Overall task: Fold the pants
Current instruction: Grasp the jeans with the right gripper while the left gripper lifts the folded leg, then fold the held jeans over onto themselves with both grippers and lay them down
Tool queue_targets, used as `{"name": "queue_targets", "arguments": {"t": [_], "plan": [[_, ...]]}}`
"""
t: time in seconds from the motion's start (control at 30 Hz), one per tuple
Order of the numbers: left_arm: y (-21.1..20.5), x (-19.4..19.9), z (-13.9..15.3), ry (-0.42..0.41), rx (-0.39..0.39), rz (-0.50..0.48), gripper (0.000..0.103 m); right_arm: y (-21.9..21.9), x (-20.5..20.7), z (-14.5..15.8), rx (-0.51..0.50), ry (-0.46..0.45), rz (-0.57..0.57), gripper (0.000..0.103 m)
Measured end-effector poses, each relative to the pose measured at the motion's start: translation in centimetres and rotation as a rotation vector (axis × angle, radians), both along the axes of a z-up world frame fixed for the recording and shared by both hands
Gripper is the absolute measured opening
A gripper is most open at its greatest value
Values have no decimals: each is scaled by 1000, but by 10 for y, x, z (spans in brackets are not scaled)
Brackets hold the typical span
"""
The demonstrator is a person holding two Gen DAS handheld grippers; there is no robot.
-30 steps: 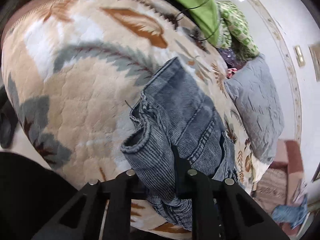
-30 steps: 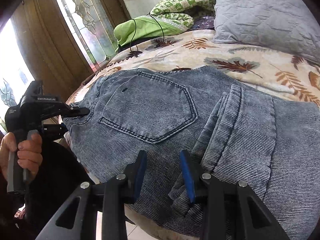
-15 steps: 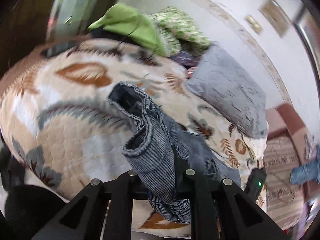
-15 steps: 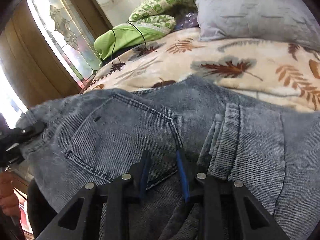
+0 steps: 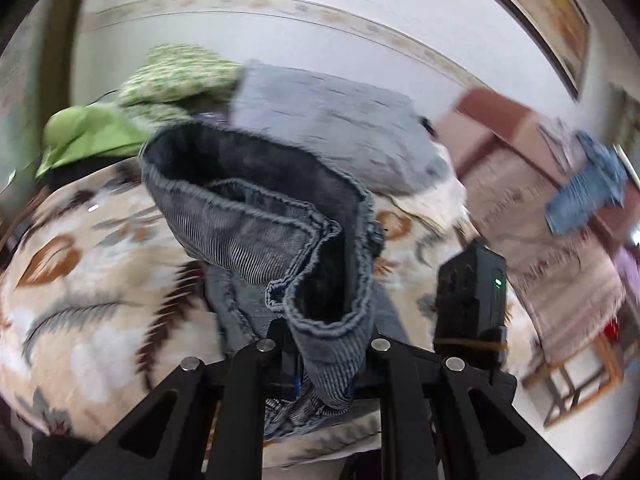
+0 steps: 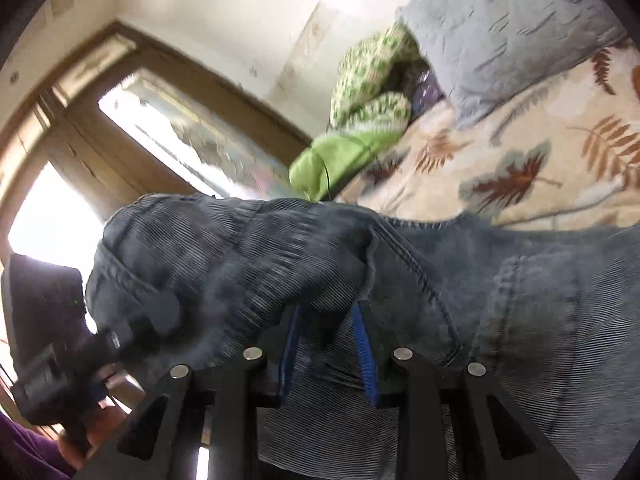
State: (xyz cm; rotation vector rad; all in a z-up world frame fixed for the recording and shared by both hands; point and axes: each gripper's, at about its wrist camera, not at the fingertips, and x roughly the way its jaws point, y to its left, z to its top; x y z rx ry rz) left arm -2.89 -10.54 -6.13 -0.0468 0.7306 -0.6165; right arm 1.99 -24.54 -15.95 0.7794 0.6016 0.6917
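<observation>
Pinching the pants (image 5: 280,240) waistband, the left gripper (image 5: 324,360) lifts it above the bed (image 5: 100,280); the right gripper (image 6: 328,344), jaws narrow, grips denim beside the back pocket, both angled downward

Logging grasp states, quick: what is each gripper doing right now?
Left gripper: shut on the jeans waistband edge.
Right gripper: shut on a fold of the jeans.

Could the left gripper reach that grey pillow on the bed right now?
Probably not as things stand: the left gripper is clamped on the jeans, whose lifted denim hangs between it and the grey pillow further back.
</observation>
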Motion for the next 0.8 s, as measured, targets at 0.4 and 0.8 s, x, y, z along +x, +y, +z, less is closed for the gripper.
{"name": "queue_targets", "arguments": {"t": [0.4, 0.8], "plan": [[-122, 13, -65, 206, 78, -248, 23, -139, -43, -54, 53, 220, -349, 31], [-64, 52, -55, 95, 129, -67, 57, -155, -48, 2, -49, 59, -505, 31]]}}
